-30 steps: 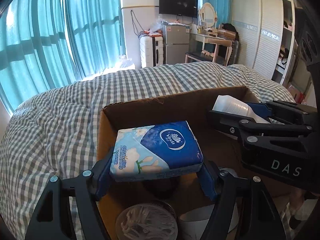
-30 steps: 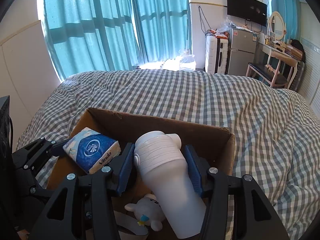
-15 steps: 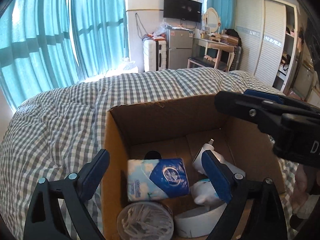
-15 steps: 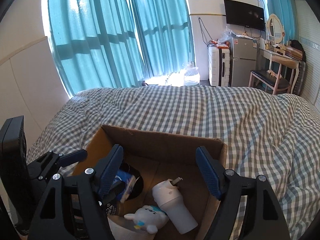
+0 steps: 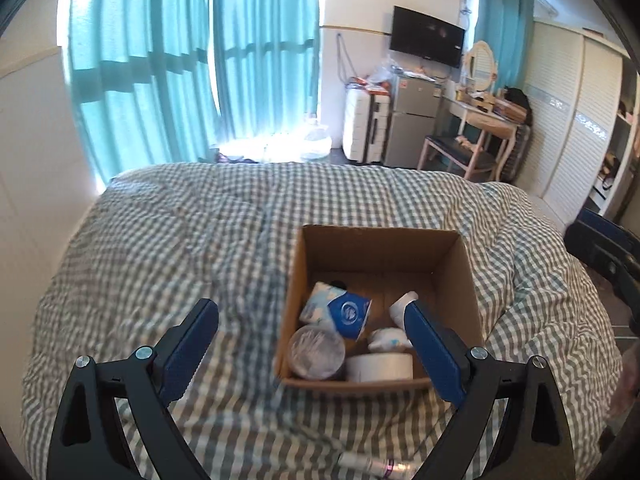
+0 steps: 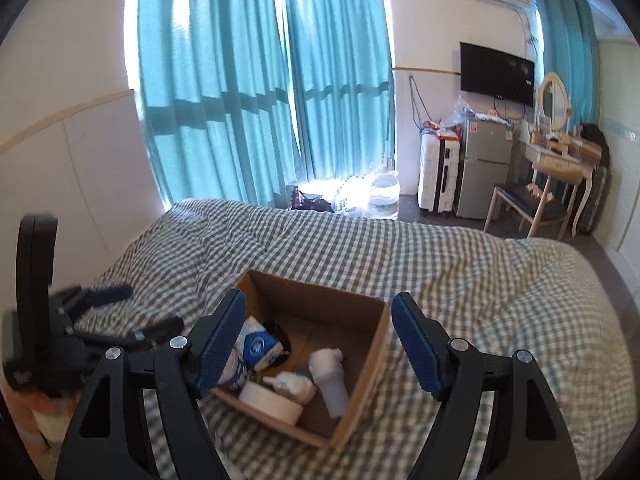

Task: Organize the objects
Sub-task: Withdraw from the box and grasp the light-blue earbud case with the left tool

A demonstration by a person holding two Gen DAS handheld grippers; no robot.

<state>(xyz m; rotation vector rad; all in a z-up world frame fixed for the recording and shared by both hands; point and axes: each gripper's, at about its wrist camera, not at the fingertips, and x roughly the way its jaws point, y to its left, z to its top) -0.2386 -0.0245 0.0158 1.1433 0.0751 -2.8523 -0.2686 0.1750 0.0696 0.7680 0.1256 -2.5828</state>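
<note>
An open cardboard box (image 5: pixel 380 248) sits on the checked bed cover. Inside lie a blue tissue pack (image 5: pixel 340 314), a white bottle (image 5: pixel 400 304), a white plush toy (image 5: pixel 386 338), a round clear tub (image 5: pixel 316 354) and a white roll (image 5: pixel 380 366). My left gripper (image 5: pixel 308 312) hangs above and in front of the box, open, nothing between its fingers. The right wrist view shows the same box (image 6: pixel 372 344) with the tissue pack (image 6: pixel 258 344) and the bottle (image 6: pixel 330 376) in it. Over it, my right gripper (image 6: pixel 320 300) is open and holds nothing.
The checked bed cover (image 5: pixel 180 248) spreads around the box on all sides. A small tube (image 5: pixel 372 464) lies on the cover near the lower edge of the left wrist view. Curtains, a fridge, a suitcase and a dressing table stand beyond the bed.
The left gripper let go of the tissue pack and the right one let go of the white bottle; both now lie in the box. Both grippers opened, rose and drew back from it.
</note>
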